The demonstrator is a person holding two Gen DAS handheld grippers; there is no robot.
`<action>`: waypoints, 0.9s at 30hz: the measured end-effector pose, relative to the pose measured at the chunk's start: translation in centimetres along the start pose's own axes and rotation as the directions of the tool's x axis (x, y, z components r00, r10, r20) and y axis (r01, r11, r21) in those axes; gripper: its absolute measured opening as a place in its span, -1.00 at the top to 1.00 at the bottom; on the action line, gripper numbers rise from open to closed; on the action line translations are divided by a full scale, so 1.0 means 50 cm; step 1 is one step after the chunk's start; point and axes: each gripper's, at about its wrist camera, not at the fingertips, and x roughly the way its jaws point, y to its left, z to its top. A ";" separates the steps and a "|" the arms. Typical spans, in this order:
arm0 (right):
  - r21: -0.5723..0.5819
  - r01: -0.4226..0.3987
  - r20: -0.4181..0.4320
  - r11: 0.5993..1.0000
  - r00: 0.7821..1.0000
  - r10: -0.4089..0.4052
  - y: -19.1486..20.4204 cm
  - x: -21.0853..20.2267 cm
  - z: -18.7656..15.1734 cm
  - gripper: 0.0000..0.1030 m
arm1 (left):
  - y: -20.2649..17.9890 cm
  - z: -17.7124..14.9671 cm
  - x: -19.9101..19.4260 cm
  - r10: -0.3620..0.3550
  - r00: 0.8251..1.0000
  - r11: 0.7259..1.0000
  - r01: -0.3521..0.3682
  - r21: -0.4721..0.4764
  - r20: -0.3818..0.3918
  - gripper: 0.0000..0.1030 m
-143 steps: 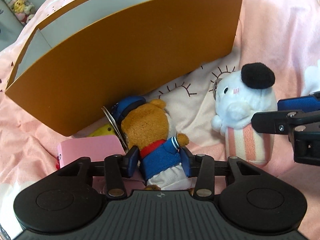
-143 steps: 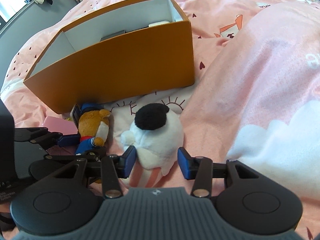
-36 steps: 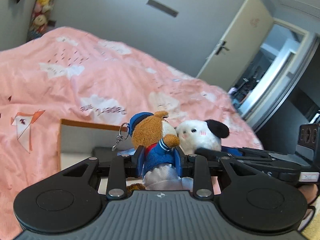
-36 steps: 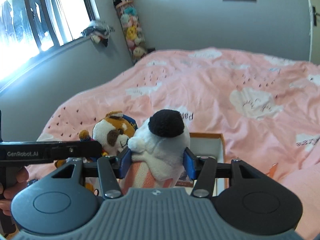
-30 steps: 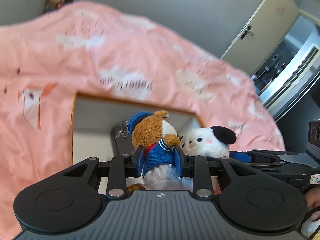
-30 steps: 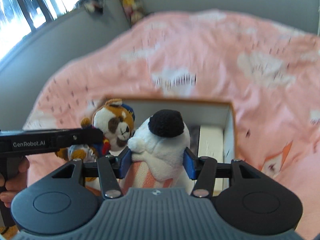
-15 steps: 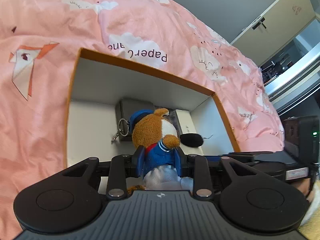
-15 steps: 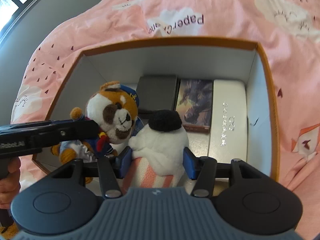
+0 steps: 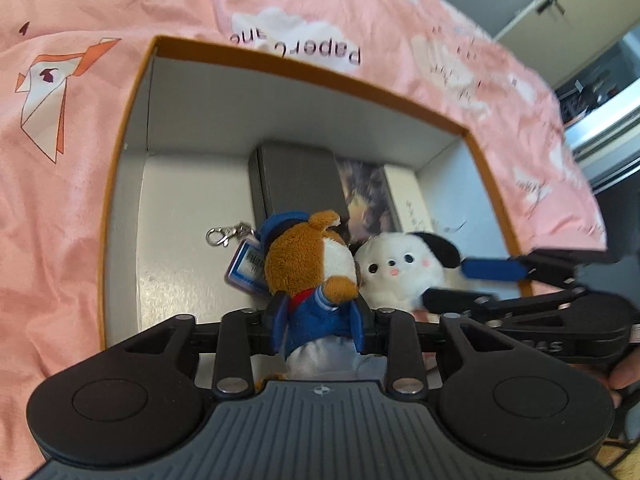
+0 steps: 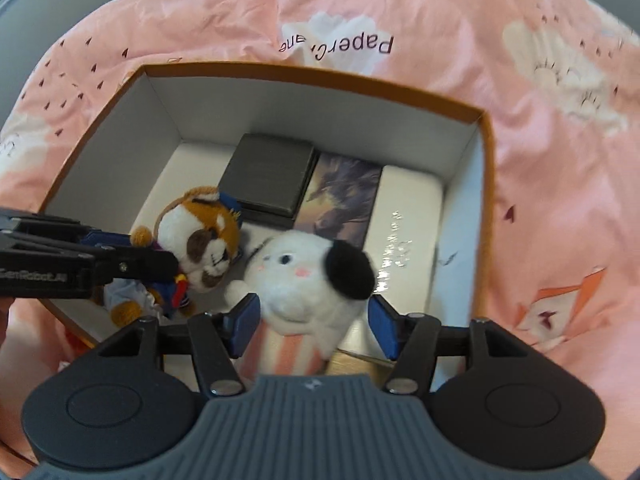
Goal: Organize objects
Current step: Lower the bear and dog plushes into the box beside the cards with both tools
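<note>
An orange box (image 9: 320, 76) with white inner walls (image 10: 320, 80) lies open on the pink bedding. My left gripper (image 9: 319, 330) is shut on a brown plush dog in a blue sailor suit (image 9: 310, 264), held over the box's near left part; it also shows in the right wrist view (image 10: 200, 236). My right gripper (image 10: 314, 326) is open, its blue pads apart from the white plush dog with a black ear (image 10: 308, 280), which tips forward between them over the box. The white plush also shows in the left wrist view (image 9: 396, 272).
Inside the box lie a grey case (image 10: 268, 176), a picture-covered box (image 10: 344, 200) and a white box (image 10: 404, 232). Pink patterned bedding (image 10: 540, 80) surrounds the box. A door and wardrobe (image 9: 592, 40) stand at the far right.
Both grippers have lowered toward the box. The right gripper's jaws have opened off the white plush, which has turned and tipped forward. The left gripper still holds the brown dog.
</note>
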 end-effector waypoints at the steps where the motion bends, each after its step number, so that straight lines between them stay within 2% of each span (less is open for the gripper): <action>1: -0.005 -0.010 -0.003 1.000 1.000 0.010 0.000 -0.004 -0.001 -0.17 | -0.003 0.001 0.002 0.013 1.000 1.000 -0.012 0.011 -0.008 0.31; 6: -0.001 -0.067 -0.026 0.998 0.997 0.067 -0.001 -0.010 -0.006 -0.02 | -0.008 0.005 -0.007 0.069 0.997 0.996 -0.068 0.061 -0.024 0.30; 8: 0.001 -0.054 -0.031 0.999 0.998 0.054 0.003 -0.004 -0.009 0.11 | -0.011 0.007 -0.015 0.091 0.996 0.992 -0.089 0.090 -0.024 0.32; 10: -0.009 -0.043 -0.027 0.999 0.999 0.043 0.006 -0.002 -0.013 0.12 | -0.015 0.010 -0.018 0.107 0.994 0.988 -0.104 0.113 -0.026 0.32; 14: 0.014 -0.067 -0.038 0.998 0.997 0.067 0.002 0.010 -0.013 0.28 | -0.023 0.010 -0.003 0.148 0.988 0.977 -0.139 0.162 -0.047 0.47; 17: 0.021 -0.064 -0.045 0.998 0.997 0.064 0.001 0.019 -0.014 0.29 | -0.031 0.006 0.019 0.182 0.981 0.967 -0.166 0.193 -0.068 0.56; 22: 0.072 -0.084 -0.061 0.994 0.994 0.088 -0.006 0.033 -0.017 0.26 | -0.025 0.004 0.037 0.129 0.986 0.981 -0.111 0.160 -0.106 0.62; 27: 0.217 -0.109 -0.033 0.970 0.992 0.119 -0.028 0.033 -0.020 0.31 | -0.025 0.005 0.049 0.060 0.989 0.991 -0.043 0.129 -0.134 0.66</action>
